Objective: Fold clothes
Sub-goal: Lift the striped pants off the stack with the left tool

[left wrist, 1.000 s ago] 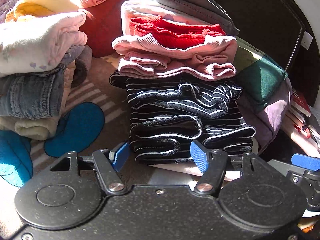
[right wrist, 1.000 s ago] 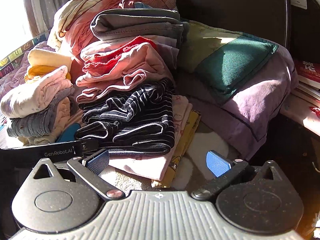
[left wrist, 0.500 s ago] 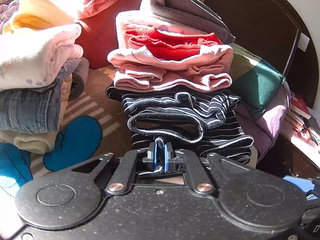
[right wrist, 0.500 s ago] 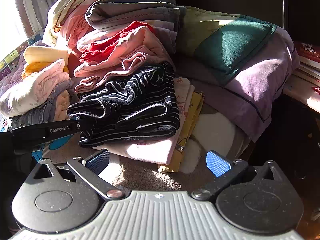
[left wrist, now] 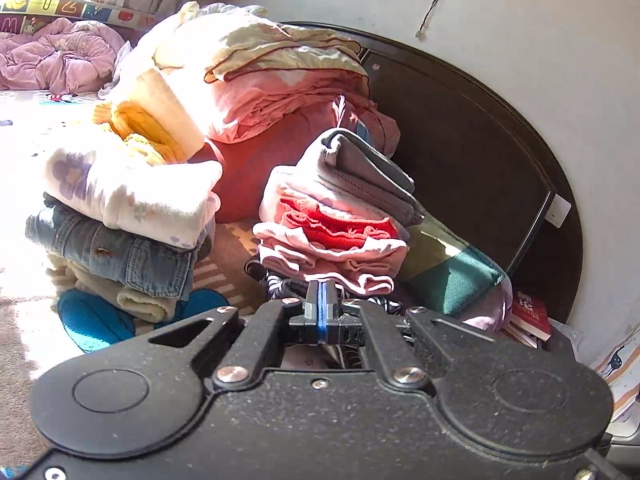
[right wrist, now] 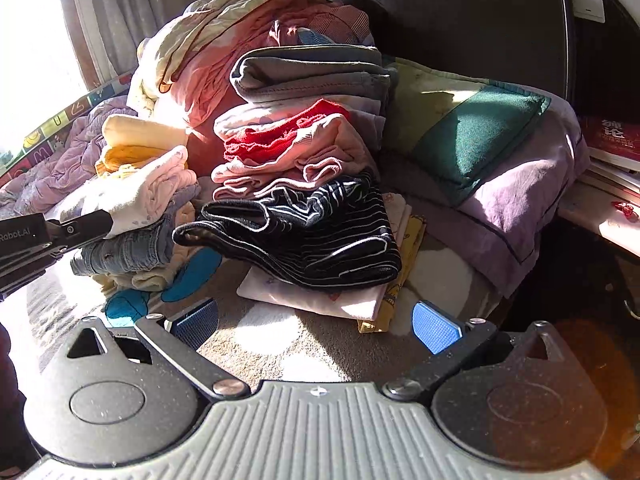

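The left gripper [left wrist: 322, 305] has its fingers pressed together, nothing visibly between them; the right gripper [right wrist: 316, 322] holds its fingers wide apart over the bed [right wrist: 304, 352]. Beyond lies the black striped garment [right wrist: 320, 236] — under folded pink clothes [right wrist: 288, 160] — beside a jeans stack [right wrist: 128, 250].

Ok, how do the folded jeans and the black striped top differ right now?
The jeans are blue denim; the striped top is black with thin white stripes. The jeans are folded tight and compact; the striped top is rumpled, one edge gaping and sticking out toward the jeans. Both lie under other folded clothes.
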